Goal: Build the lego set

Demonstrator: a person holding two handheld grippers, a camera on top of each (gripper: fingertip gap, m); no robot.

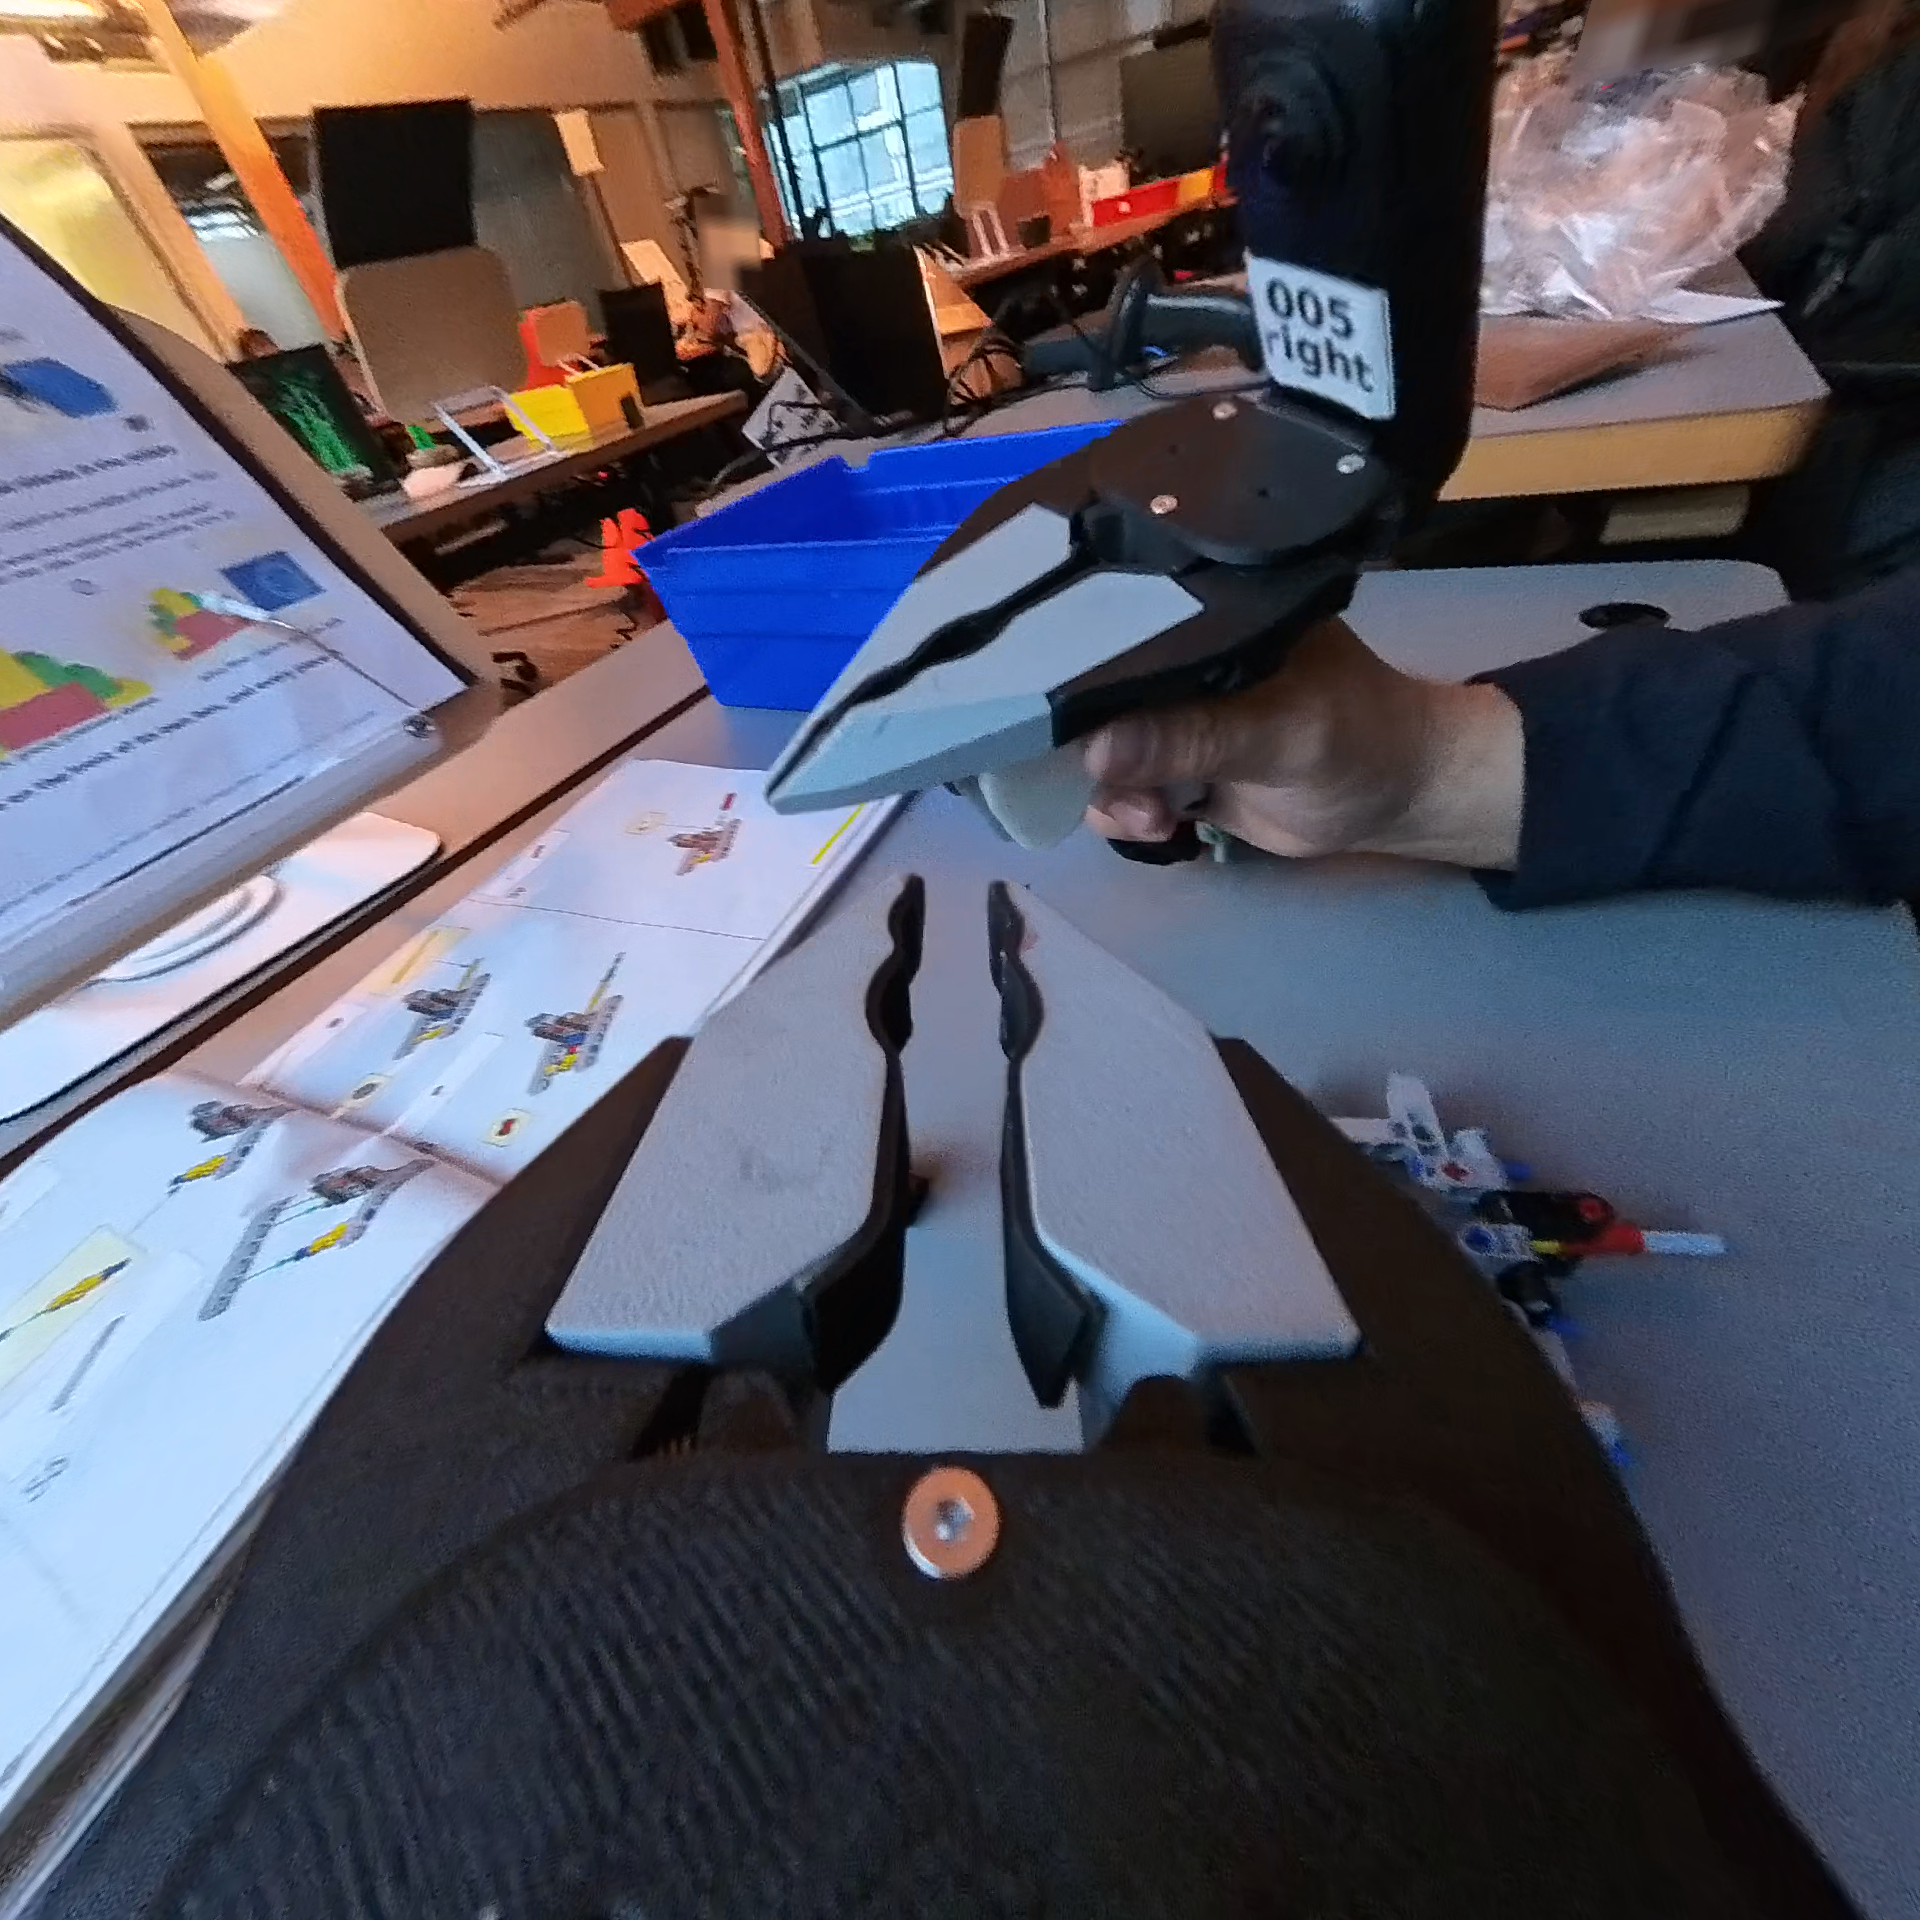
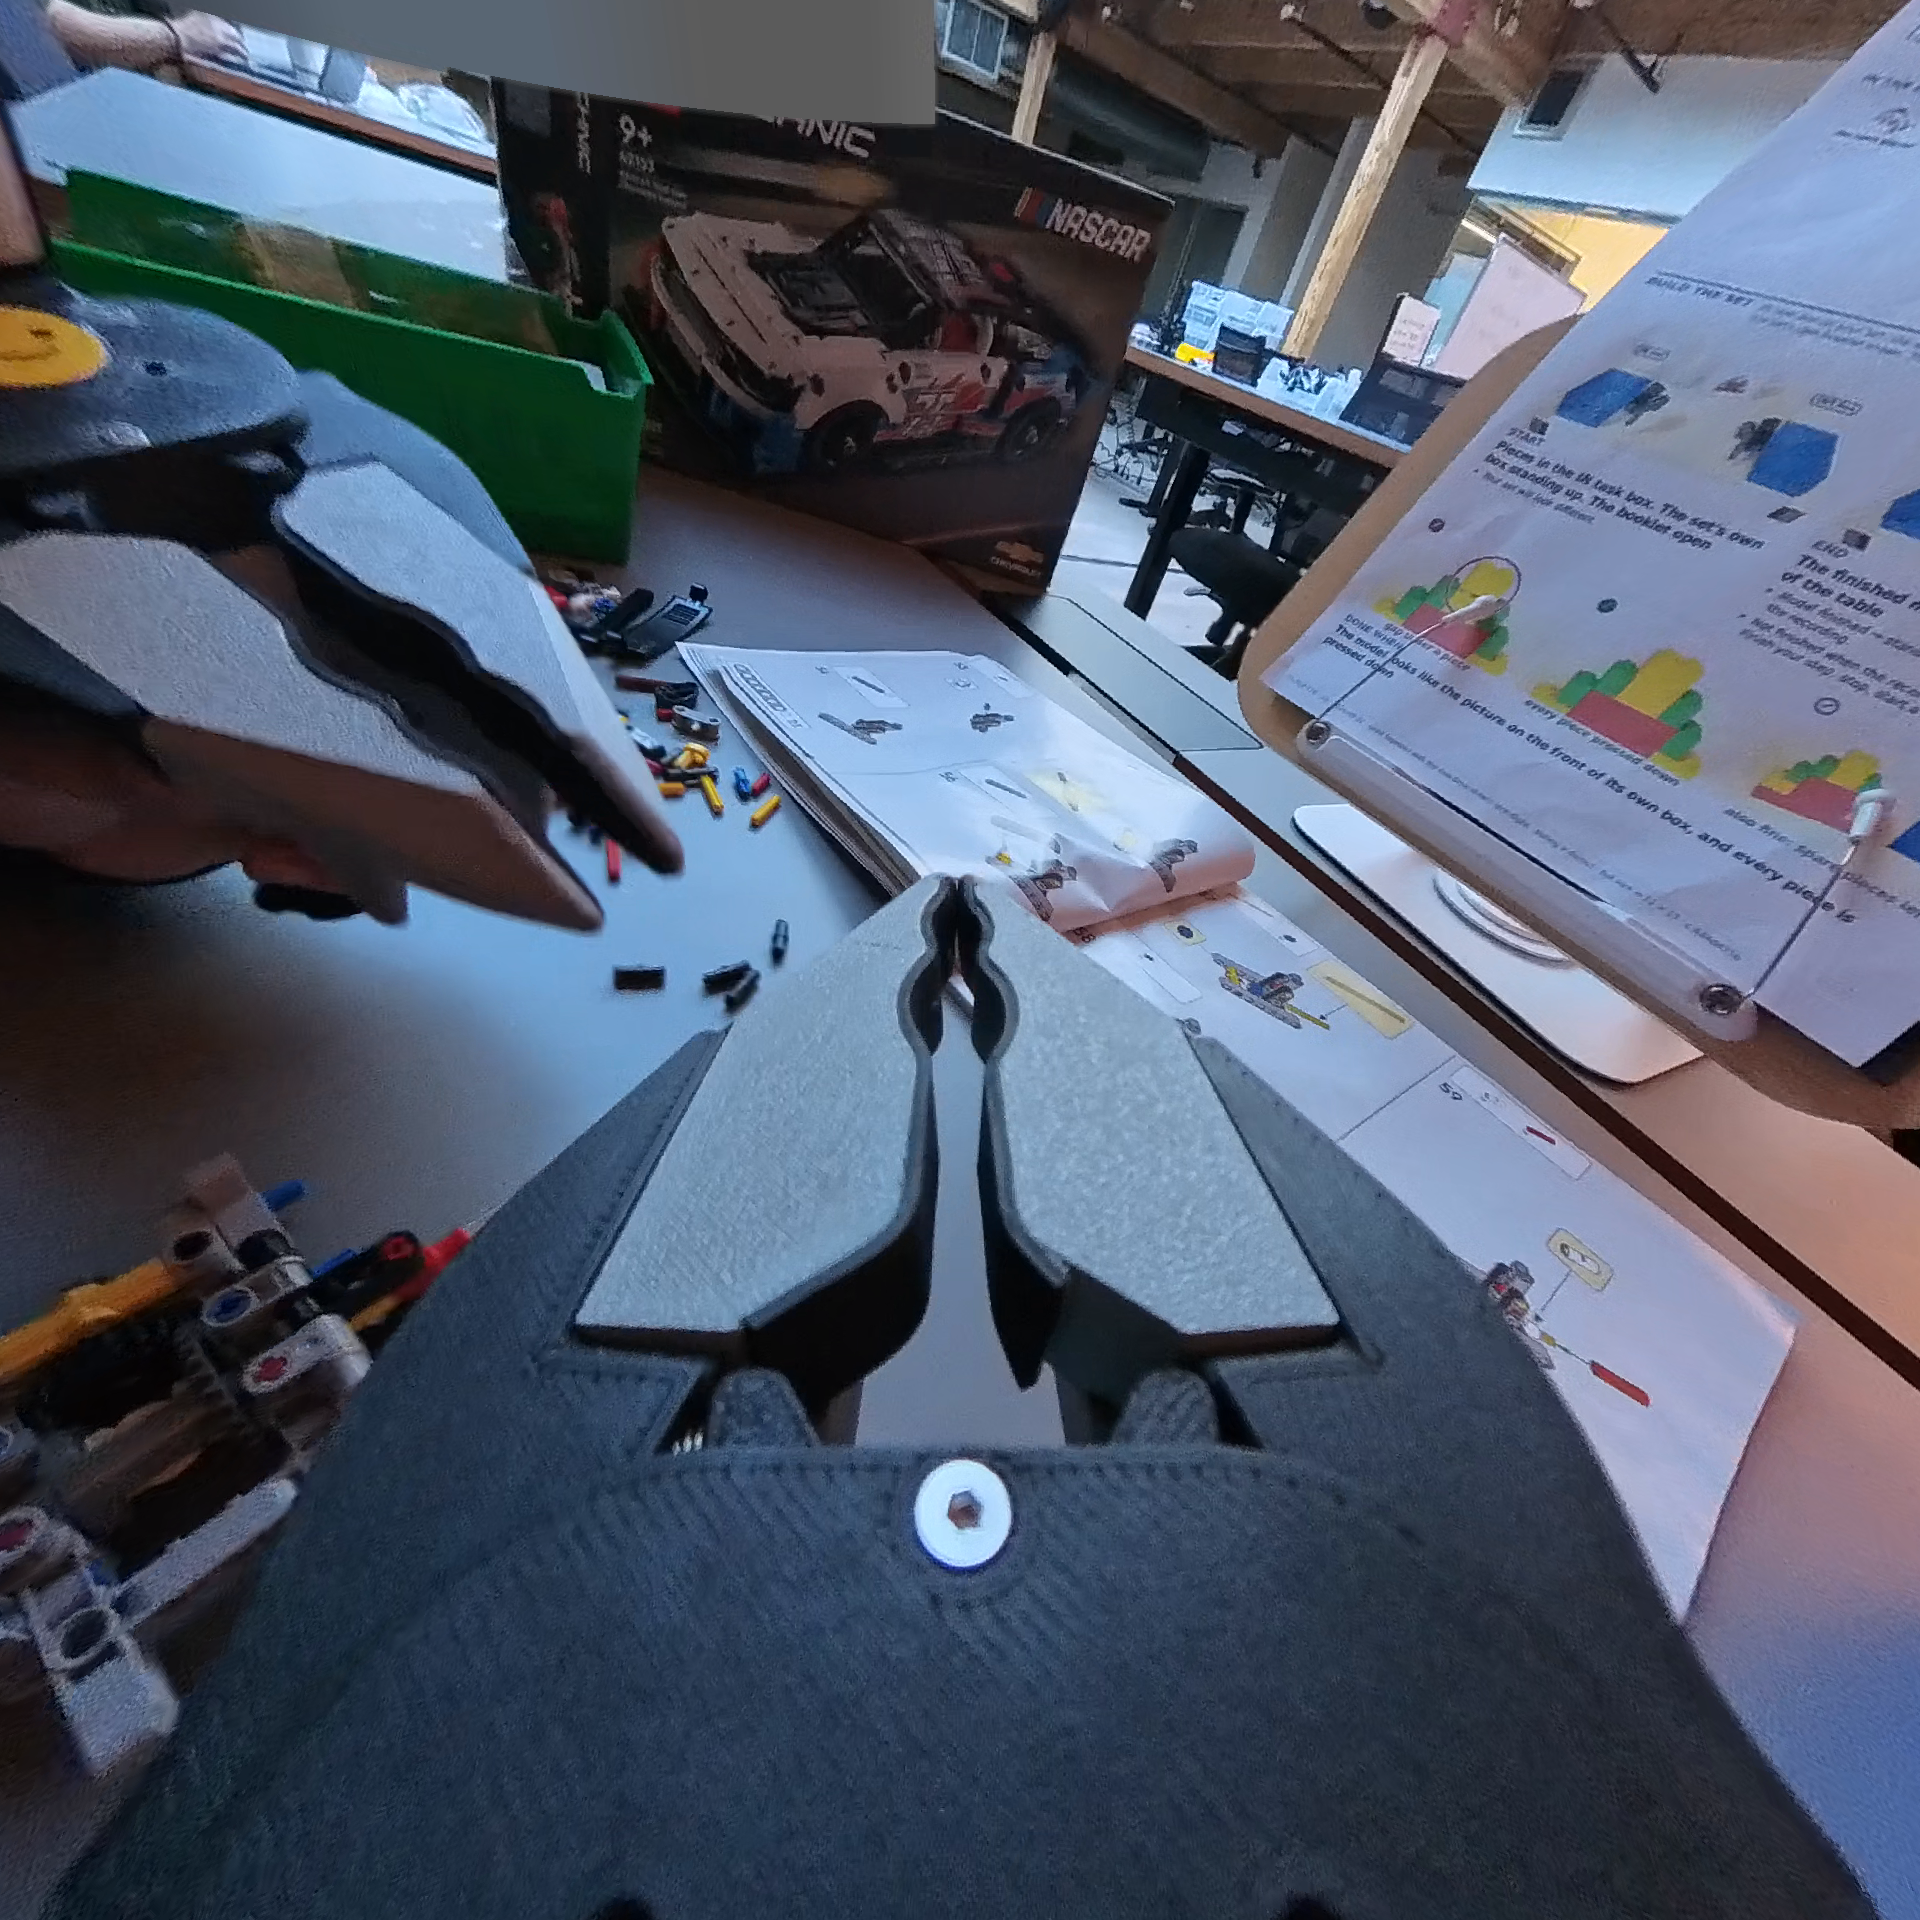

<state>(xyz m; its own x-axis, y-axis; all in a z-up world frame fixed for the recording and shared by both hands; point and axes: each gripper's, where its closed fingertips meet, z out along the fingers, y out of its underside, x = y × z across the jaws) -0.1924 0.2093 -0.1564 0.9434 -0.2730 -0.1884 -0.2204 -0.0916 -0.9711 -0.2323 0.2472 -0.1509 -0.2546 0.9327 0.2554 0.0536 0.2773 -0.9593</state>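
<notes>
**Both grippers bare above the booklet and loose parts**

In the left wrist view we see our left gripper (image 1: pixel 956 894) at centre frame with a narrow gap between its fingertips and nothing between them; only bare grey table (image 1: pixel 1455 1039) shows through. Above it, at upper centre, the right gripper (image 1: pixel 800 784) is held in a hand (image 1: pixel 1299 758) with its jaws together, the tip hanging over the far corner of the open instruction booklet (image 1: pixel 416 1039). We see nothing caught at that tip in either view.

In the right wrist view the same tool's fingers (image 2: pixel 904 966) meet at the tip, just above the booklet's curled page (image 2: pixel 1143 862). The left gripper appears at the left of that frame, over a scatter of small pins and connectors (image 2: pixel 707 779).

Further out, a partly built model (image 2: pixel 208 1351) lies at lower left of the right wrist view, and at the right edge of the left wrist view. A blue bin (image 1: pixel 790 582) stands behind the booklet, a green bin (image 2: pixel 468 395) and a printed box (image 2: pixel 883 343) at upper left, and a stand with a printed sheet (image 2: pixel 1610 623) at right.

We judge neither tool has anything in hand; both sit between the booklet and the parts.
</notes>
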